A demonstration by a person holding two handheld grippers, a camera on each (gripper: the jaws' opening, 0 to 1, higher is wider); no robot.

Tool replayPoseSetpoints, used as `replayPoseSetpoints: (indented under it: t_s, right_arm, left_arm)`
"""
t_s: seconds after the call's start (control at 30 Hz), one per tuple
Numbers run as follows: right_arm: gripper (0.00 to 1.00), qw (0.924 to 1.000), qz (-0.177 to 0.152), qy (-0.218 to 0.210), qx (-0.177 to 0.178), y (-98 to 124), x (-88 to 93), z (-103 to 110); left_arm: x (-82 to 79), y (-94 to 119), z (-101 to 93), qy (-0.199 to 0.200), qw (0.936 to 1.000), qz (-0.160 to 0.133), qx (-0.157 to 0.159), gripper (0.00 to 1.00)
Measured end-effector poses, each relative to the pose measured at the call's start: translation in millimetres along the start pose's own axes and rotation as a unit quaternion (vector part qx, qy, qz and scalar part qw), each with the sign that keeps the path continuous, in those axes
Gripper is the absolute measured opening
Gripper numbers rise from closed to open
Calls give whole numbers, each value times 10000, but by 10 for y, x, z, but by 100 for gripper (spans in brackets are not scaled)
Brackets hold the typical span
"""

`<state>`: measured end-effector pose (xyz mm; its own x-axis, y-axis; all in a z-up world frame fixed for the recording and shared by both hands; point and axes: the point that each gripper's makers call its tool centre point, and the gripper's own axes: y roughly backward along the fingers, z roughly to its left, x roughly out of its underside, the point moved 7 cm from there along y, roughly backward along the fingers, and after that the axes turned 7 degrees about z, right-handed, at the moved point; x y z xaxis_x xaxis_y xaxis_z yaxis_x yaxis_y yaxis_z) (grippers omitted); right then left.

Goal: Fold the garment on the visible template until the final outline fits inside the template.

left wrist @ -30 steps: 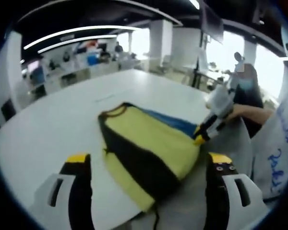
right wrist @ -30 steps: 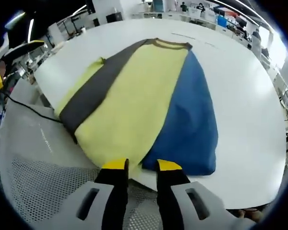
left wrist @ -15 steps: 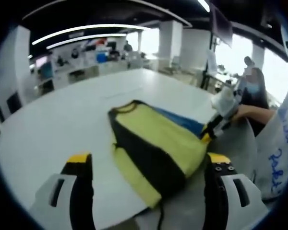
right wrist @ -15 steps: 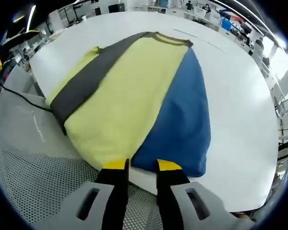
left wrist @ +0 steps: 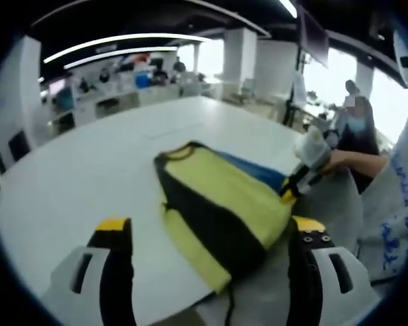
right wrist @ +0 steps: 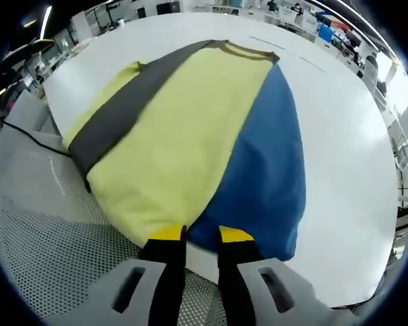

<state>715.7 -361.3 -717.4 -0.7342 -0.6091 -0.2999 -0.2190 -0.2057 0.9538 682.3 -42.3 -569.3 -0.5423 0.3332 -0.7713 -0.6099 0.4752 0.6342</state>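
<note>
The garment (right wrist: pixel 190 129) lies flat on the white table (right wrist: pixel 340 136). It is yellow with a dark grey band on one side, a blue panel on the other and a dark collar at the far end. My right gripper (right wrist: pixel 201 235) sits at its near hem, where yellow meets blue. Its jaws stand a narrow gap apart with the hem edge between the tips. In the left gripper view the garment (left wrist: pixel 217 204) is ahead and the right gripper (left wrist: pixel 289 192) touches its right edge. My left gripper (left wrist: pixel 207 227) is wide open, short of the garment.
The table's near edge runs just under the hem. A grey mesh surface (right wrist: pixel 47 224) with a black cable (right wrist: pixel 34 136) lies beside it. A person (left wrist: pixel 357 136) stands at the right. White fabric with blue writing (left wrist: pixel 401 204) hangs close by.
The right gripper's jaws have drawn slightly closer together at the hem. Both views shifted a little with the hands. The garment has not moved.
</note>
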Motion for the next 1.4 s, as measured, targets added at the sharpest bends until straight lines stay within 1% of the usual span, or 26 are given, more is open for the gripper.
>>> replayPoseSetpoints:
  t_s: [0.03, 0.07, 0.1, 0.13, 0.17, 0.23, 0.33, 0.43, 0.5, 0.6, 0.67, 0.73, 0.8, 0.83, 0.87, 0.9, 1.0, 1.13, 1.23, 1.4]
  right_arm:
    - [4, 10000, 2, 61, 55, 14, 20, 16]
    - [2, 9988, 29, 359, 323, 20, 33, -52]
    - [1, 9974, 172, 606, 361, -5, 85, -68]
    - [1, 9987, 38, 442, 234, 9, 78, -44]
    - [1, 10000, 25, 6, 41, 28, 74, -34]
    - [1, 9999, -97, 22, 40, 50, 56, -62]
    - [1, 9989, -387, -238, -130, 129, 31, -77]
    - [1, 9989, -380, -276, -62, 205, 58, -148]
    - [1, 9986, -449, -290, 18, 276, 60, -213]
    - [1, 9975, -586, -388, 84, 383, 59, -318]
    - [1, 9968, -661, -390, 238, 459, 65, -411]
    - [1, 9957, -771, -392, 337, 544, 67, -520]
    - [1, 9950, -813, -400, 415, 609, 75, -652]
    - [1, 9948, -824, -403, 433, 619, 75, -676]
    - [1, 9936, -890, -436, 548, 661, 71, -806]
    - [1, 9932, -887, -452, 605, 687, 73, -892]
    - [1, 9915, -958, -512, 719, 737, 76, -1053]
    - [1, 9905, -979, -506, 821, 775, 98, -1214]
    - [1, 9905, -1001, -399, 850, 801, 97, -1281]
    - [1, 9903, -1012, -344, 889, 835, 105, -1395]
  left_arm:
    - [-12, -5, 6, -27, 10000, -14, -54, 92]
    - [-29, -9, 9, -35, 9999, -50, -114, 93]
    - [-48, -11, 4, -20, 9998, -94, -160, 94]
    - [-58, -13, 4, 4, 9998, -134, -168, 95]
    - [-68, -21, -2, 48, 9997, -184, -135, 95]
    - [-59, -34, -10, 68, 9999, -123, -79, 93]
    - [-34, -62, -24, 4, 10000, -9, -63, 95]
    - [-17, -100, -50, 26, 10000, 65, 23, 96]
    - [-26, -125, -88, 13, 9999, 73, 99, 98]
    - [-48, -141, -124, -13, 9999, 59, 107, 98]
    - [-50, -146, -136, -10, 9999, 75, 96, 98]
    - [-57, -137, -146, -40, 9999, 108, 25, 98]
    - [-75, -120, -153, -46, 10000, 53, -53, 98]
    - [-76, -118, -153, -42, 10000, 45, -63, 98]
    - [-83, -114, -150, -3, 9999, 24, -124, 99]
    - [-84, -110, -152, 8, 9999, 17, -141, 99]
    - [-92, -96, -191, -7, 9998, 44, -205, 100]
    - [-101, -94, -248, -20, 9996, 98, -253, 100]
    - [-114, -110, -279, -6, 9995, 112, -301, 100]
    - [-137, -148, -343, 20, 9993, 141, -345, 99]
